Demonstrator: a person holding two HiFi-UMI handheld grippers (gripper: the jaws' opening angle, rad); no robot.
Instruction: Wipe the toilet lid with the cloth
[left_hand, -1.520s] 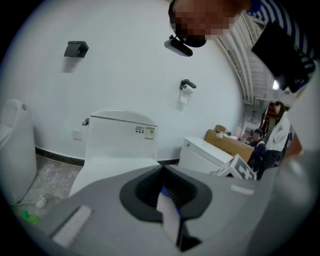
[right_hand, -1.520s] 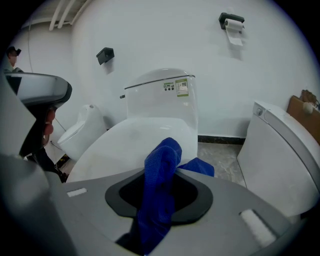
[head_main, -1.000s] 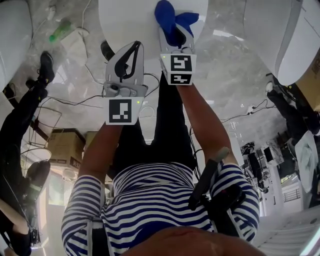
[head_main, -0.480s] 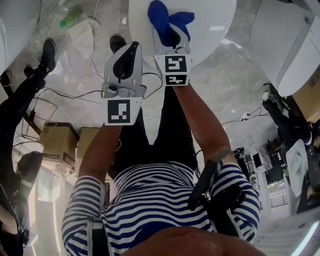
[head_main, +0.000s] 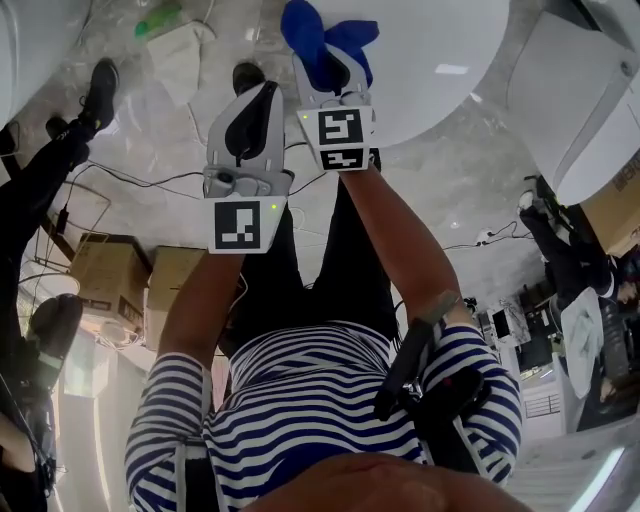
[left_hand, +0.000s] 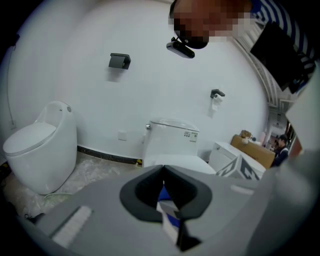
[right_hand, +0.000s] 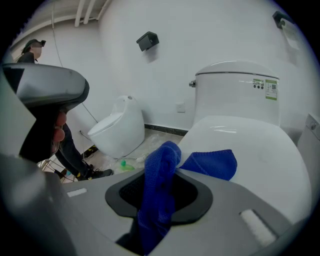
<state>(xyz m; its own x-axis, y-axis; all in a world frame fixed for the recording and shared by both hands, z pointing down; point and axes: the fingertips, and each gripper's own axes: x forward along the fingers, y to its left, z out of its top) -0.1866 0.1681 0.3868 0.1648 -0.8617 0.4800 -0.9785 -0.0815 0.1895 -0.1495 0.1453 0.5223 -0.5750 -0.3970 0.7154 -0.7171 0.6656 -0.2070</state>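
One nubby blue cloth (right_hand: 159, 197) is clamped in the right tongs (head_main: 333, 72) over the glossy lid (right_hand: 250, 150); left tongs (left_hand: 163, 173) closed, empty.

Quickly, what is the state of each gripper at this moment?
Left gripper: closed, holding nothing.
Right gripper: closed on the blue cloth.

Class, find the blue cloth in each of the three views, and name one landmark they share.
Head view: top centre, blue cloth in the right claw.
Left gripper view: only a blue sliver past the shut jaws, perhaps the cloth.
Right gripper view: lower centre, clamped.
Shared landmark: the white toilet lid.
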